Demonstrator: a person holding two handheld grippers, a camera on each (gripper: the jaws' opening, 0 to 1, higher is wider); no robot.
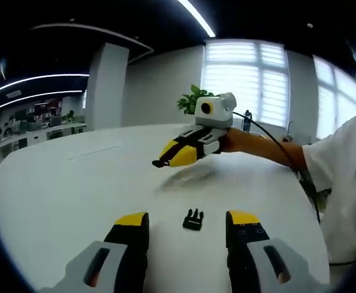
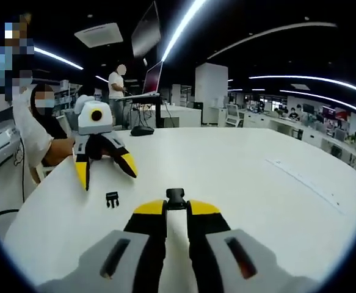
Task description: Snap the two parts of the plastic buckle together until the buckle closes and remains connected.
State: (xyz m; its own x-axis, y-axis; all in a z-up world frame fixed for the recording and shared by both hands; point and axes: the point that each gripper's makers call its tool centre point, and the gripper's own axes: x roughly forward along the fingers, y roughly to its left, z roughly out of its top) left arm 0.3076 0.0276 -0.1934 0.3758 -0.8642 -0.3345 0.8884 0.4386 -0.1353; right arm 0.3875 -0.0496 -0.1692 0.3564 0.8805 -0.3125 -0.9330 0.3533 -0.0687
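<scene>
One black buckle part with prongs (image 1: 193, 220) lies on the white table (image 1: 74, 183), between the open fingers of my left gripper (image 1: 188, 218), which touch nothing. The right gripper (image 1: 162, 160) hovers farther back over the table, a small black piece at its tip. In the right gripper view, my right gripper (image 2: 176, 207) is shut on the other black buckle part (image 2: 175, 196), which sticks out past the yellow tips. To the left there, the left gripper (image 2: 106, 176) hangs open just above the loose pronged part (image 2: 112, 199).
A person's arm and white sleeve (image 1: 342, 165) reach in from the right. A plant (image 1: 190, 101) and a bottle (image 1: 246, 120) stand beyond the table's far edge. A black object (image 2: 142, 130) sits at the table's far side. People stand near desks behind.
</scene>
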